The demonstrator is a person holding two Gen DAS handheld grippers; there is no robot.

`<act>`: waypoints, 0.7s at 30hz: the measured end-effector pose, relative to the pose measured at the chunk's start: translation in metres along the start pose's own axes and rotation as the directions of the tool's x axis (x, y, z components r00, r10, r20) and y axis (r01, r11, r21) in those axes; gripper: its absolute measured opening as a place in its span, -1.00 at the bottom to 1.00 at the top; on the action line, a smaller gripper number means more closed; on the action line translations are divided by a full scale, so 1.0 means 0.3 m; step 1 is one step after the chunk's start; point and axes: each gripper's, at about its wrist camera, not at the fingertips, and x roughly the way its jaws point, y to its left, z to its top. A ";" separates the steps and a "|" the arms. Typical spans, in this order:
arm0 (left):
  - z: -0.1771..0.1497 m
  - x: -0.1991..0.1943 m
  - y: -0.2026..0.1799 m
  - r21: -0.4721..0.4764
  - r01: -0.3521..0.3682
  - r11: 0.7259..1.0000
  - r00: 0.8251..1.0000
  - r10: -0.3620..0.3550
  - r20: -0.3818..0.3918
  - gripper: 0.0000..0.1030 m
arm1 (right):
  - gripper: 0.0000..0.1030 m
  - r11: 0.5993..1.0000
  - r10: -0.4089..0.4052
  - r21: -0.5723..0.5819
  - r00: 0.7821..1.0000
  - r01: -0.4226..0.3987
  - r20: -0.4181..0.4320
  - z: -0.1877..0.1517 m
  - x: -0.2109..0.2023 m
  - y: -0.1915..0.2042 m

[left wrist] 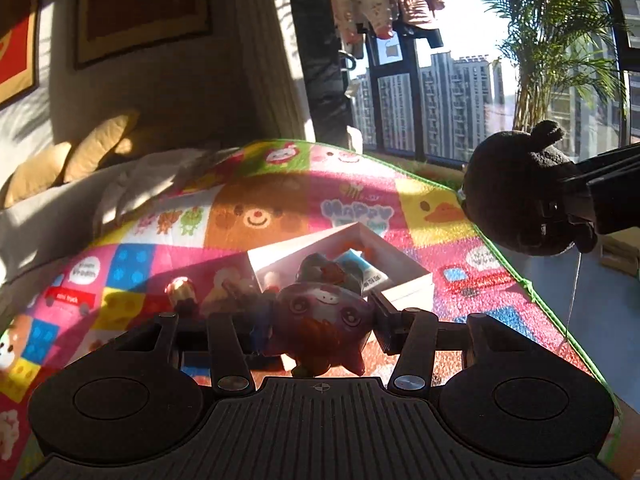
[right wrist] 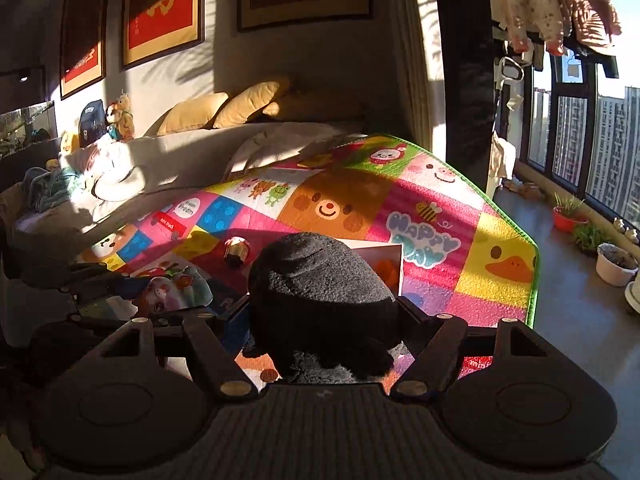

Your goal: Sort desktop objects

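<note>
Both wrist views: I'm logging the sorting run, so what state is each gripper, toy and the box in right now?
Left gripper: shut on the pink figurine.
Pink figurine: held off the mat, above the box.
Right gripper: shut on the black plush.
Black plush: held in the air.
White box: open-topped, on the play mat, with toys inside.
Small red-and-gold figure: lying loose on the mat.

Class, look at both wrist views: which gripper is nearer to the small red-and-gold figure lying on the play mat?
Left. The left gripper, holding a pink doll, hangs just right of the figure. The right gripper, holding a black plush, is farther right.
</note>
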 end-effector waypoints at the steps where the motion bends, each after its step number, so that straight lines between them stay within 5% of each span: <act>1: 0.029 0.015 -0.002 0.013 0.000 1.000 1.000 0.000 0.016 0.06 | 0.44 1.000 0.006 0.020 1.000 -0.006 0.031 0.048 -0.009 -0.020; 6: 0.126 0.168 0.014 0.021 0.003 1.000 1.000 -0.003 0.031 0.06 | 0.45 0.995 0.022 0.096 0.989 -0.037 0.149 0.247 -0.011 -0.106; 10: 0.162 0.368 0.059 -0.067 0.042 0.997 0.999 -0.040 0.024 0.08 | 0.45 0.995 -0.008 0.095 0.983 -0.009 0.184 0.322 0.064 -0.136; 13: 0.132 0.483 0.099 -0.090 0.066 0.994 0.998 -0.067 -0.008 0.82 | 0.45 0.994 -0.030 0.107 0.989 0.014 0.147 0.341 0.154 -0.153; 21: -0.109 0.404 0.258 -0.224 -0.019 0.974 0.997 0.001 -0.077 0.96 | 0.45 0.978 0.060 0.200 0.998 -0.057 -0.011 0.340 0.443 -0.144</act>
